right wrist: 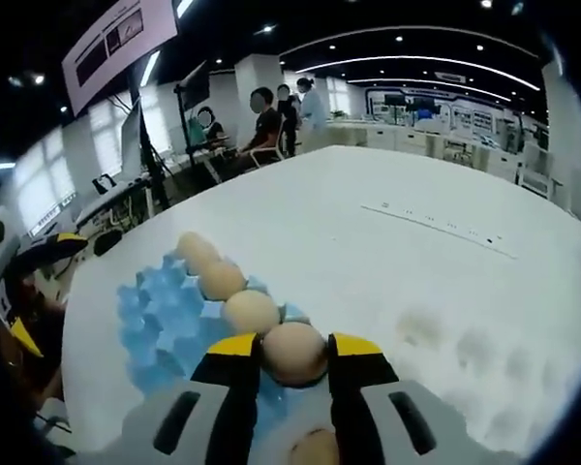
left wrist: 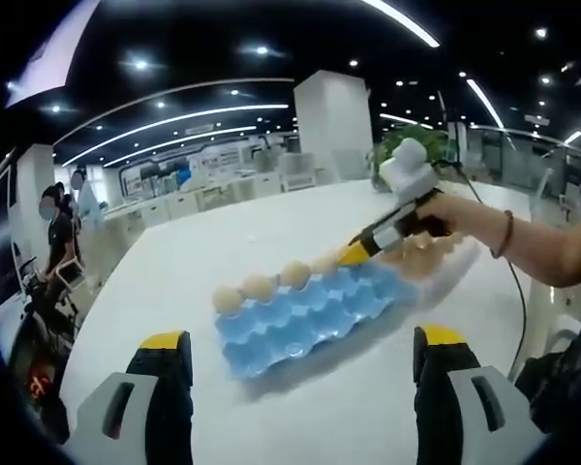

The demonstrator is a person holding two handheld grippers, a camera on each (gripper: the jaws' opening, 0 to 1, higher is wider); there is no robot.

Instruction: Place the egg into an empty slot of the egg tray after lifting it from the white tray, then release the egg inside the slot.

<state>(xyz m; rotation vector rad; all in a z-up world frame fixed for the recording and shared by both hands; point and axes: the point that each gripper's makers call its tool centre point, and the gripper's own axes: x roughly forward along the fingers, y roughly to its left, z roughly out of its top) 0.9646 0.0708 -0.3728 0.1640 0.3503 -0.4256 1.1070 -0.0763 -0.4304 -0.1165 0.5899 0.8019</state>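
Your right gripper (right wrist: pixel 295 351) has its yellow-tipped jaws closed on the egg (right wrist: pixel 296 353), one pad on each flank, the shell bulging up between them. It sits over the near end of the blue egg tray (right wrist: pixel 155 315), at the end of a row of three more eggs (right wrist: pixel 223 279) running away to the far left along the tray's right edge. Judge the egg as light, rigid and brittle, with a smooth curved shell that gives no warning before it cracks. It will also roll or squirt out if the pads sit off its widest part, so keep them across the middle and add no more squeeze than you have.

A second egg-coloured shape (right wrist: pixel 315 448) shows low between the jaw bodies; what it is cannot be told.

In the left gripper view, your left gripper (left wrist: pixel 300 354) hangs with its jaws wide apart and nothing between them, nearer you than the tray. Beyond it, the right gripper's yellow tip (left wrist: pixel 356 254) meets the tray's far right end, your hand (left wrist: pixel 445 215) behind it. The cups look shallow and moulded; lower the egg until a cup carries it before you let the jaws part. To the right of the blue tray lies the white tray (right wrist: pixel 465 358), its dimples faint on the white table (right wrist: pixel 387 194).
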